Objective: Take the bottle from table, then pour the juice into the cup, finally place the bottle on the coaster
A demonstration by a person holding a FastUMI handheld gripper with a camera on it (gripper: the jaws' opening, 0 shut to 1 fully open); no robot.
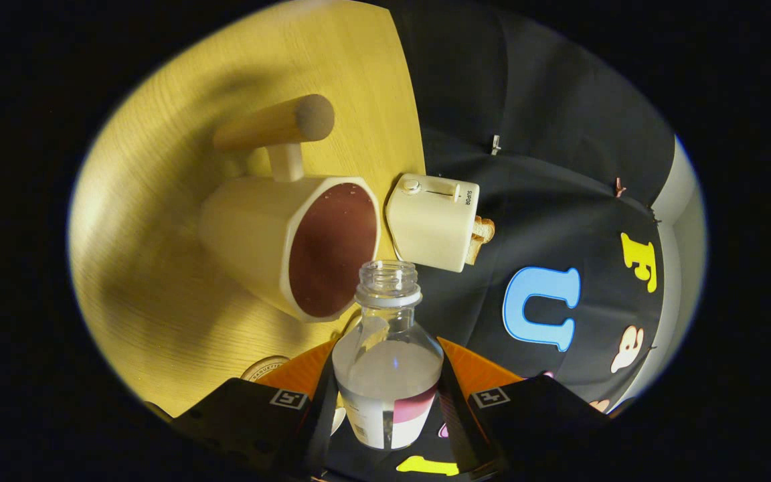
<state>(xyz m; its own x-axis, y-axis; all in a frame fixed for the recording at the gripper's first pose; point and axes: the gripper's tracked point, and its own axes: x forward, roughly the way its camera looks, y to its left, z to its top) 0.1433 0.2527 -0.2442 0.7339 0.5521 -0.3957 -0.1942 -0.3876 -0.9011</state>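
One clear plastic bottle [387, 355] is being held between the two fingers of the tongs [387, 402], which are closed in against its sides, one finger pressing on each flank of the lower body. The bottle is being carried uncapped, with its open threaded neck pointing forward, away from the fingers. A pale liquid is being seen inside it, lying roughly level across the wider part of the body, with the shoulder and neck above it clear. A white and pink label is being shown around the lower body, just where the fingers are gripping.

The whole scene is being viewed at a strong tilt. Just beyond the bottle's mouth, a cream-coloured cup [292, 241] with faceted sides is being seen on the light wooden surface [158, 268]. Its wide opening is facing the bottle, and its inside is being shown as dark reddish brown; whether this is liquid or the cup's own lining cannot be told. A handle [277, 130] with a round wooden grip is standing out from the far side of the cup.

Just beside the cup, at the edge of the surface, a small cream toaster [434, 221] is being observed, with a slice of toast [480, 237] protruding from it. Near the fingers, a round disc [264, 367] with printed lettering along its rim is lying on the surface, partly hidden by them; it appears to be the coaster.
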